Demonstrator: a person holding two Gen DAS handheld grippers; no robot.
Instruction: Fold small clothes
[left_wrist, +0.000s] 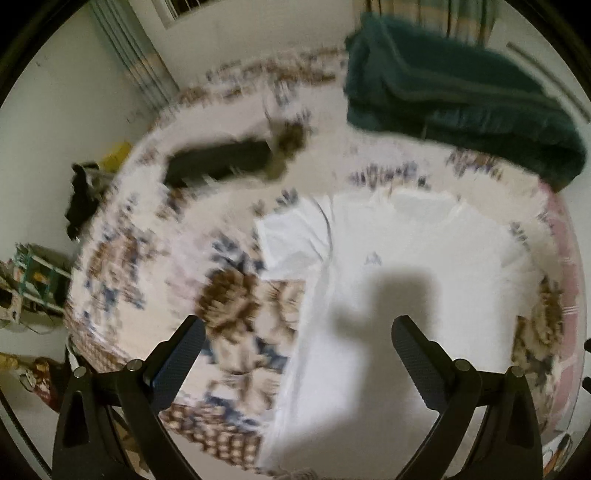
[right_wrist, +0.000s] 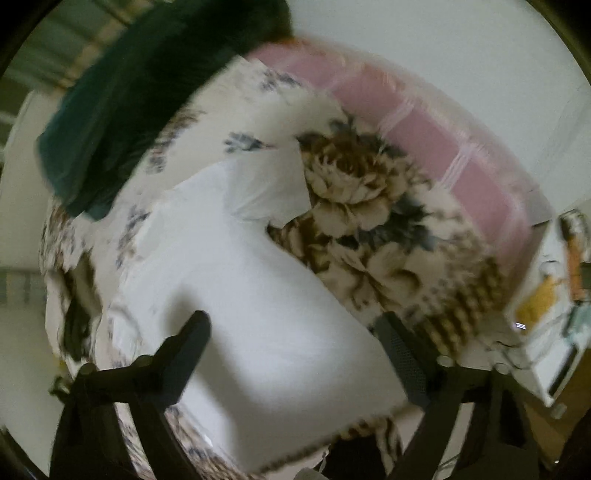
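One white shirt (left_wrist: 388, 280) lies flat on one flowery bedspread (left_wrist: 229, 314). The left tongs (left_wrist: 297, 339) hang above it with the two fingers spread wide apart and nothing between them. The shirt lies ahead of these tongs and under the right-side finger, and one sleeve (left_wrist: 291, 240) sticks out ahead to the left side. The tongs cast one dark shadow (left_wrist: 391, 295) on the shirt. Farther ahead to the right sits one dark green blanket (left_wrist: 454, 92), folded in a pile. Ahead to the left lies one black thing (left_wrist: 218, 162), too blurry to tell what it is. The right tongs (right_wrist: 293, 332) are wide open too and hold nothing. The shirt (right_wrist: 236, 295) lies right under and ahead of them, with its other sleeve (right_wrist: 269, 192) farther ahead. The green blanket (right_wrist: 122, 107) is far ahead to the left. One pink checked cloth (right_wrist: 417, 136) runs along the bed's edge ahead to the right.
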